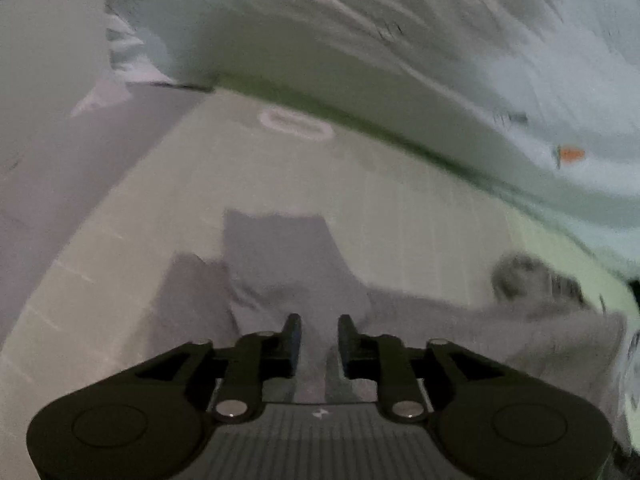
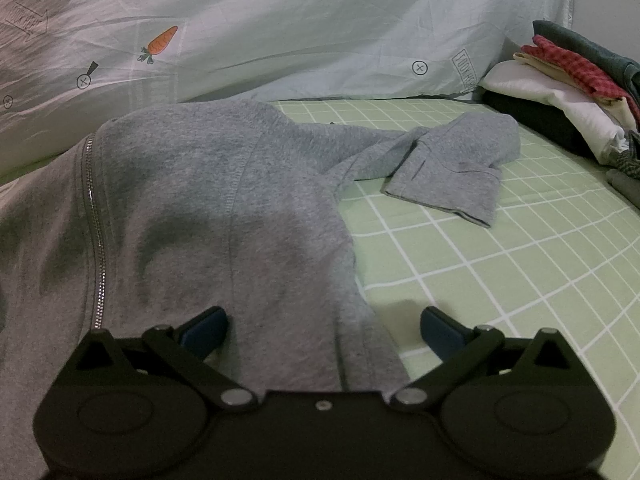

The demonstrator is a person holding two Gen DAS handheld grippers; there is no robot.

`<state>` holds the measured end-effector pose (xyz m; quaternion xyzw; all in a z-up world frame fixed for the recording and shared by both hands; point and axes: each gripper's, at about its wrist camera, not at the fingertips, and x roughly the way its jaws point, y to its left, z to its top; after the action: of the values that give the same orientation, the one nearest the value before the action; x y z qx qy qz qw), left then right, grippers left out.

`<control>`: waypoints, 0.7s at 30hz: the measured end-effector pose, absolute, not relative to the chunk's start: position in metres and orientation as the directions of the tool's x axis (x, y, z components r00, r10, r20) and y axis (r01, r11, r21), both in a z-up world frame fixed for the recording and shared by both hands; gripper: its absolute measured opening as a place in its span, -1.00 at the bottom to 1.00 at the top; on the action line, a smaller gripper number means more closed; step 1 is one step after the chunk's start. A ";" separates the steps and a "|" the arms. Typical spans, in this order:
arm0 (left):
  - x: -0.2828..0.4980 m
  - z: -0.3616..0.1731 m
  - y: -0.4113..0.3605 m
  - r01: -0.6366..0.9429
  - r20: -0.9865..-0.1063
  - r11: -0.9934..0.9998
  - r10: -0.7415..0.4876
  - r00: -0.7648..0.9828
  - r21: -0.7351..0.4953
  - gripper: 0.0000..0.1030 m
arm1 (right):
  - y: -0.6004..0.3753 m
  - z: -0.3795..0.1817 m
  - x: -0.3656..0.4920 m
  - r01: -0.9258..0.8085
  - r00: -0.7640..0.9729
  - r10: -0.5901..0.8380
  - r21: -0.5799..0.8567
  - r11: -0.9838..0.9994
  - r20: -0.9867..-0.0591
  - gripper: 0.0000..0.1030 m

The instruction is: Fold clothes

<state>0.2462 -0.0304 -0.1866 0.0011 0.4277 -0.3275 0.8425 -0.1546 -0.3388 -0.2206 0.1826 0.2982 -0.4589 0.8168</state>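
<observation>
Your left gripper (image 1: pixel 319 334) hovers narrowly parted, nothing pinched, above the hoodie (image 1: pixel 280 280); your right gripper (image 2: pixel 324 330) gapes wide astride its hem on the sheet (image 2: pixel 500 272)

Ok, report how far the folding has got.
Done: a stack of folded clothes sits at the far right of the green checked sheet. In hand: the grey zip-up hoodie lies spread out, one sleeve flung sideways; the right gripper is open over its edge, the left gripper is gripping nothing. Left: folding the whole hoodie.
</observation>
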 end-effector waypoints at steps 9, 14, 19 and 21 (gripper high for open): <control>0.289 -0.215 -0.043 0.502 -0.769 0.816 -0.508 0.388 -0.286 -0.19 | -0.338 -0.221 -0.154 0.859 0.400 -0.642 0.025 0.511 -0.654 1.00; 0.296 -0.211 -0.034 0.441 -0.762 0.845 -0.493 0.419 -0.304 -0.90 | -0.339 -0.221 -0.154 0.860 0.400 -0.642 0.025 0.510 -0.654 1.00; 0.303 -0.173 0.004 0.349 -0.681 0.900 -0.428 0.594 -0.261 -0.92 | -0.339 -0.221 -0.154 0.860 0.400 -0.642 0.025 0.510 -0.654 1.00; 0.309 -0.156 0.031 0.268 -0.642 0.933 -0.361 0.676 -0.242 -0.92 | -0.338 -0.221 -0.154 0.860 0.399 -0.642 0.025 0.509 -0.654 1.00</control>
<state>0.3094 0.0306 -0.1564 -0.0638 0.3636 -0.1722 0.9133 -0.1542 -0.3384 -0.2215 0.1832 0.2974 -0.4603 0.8161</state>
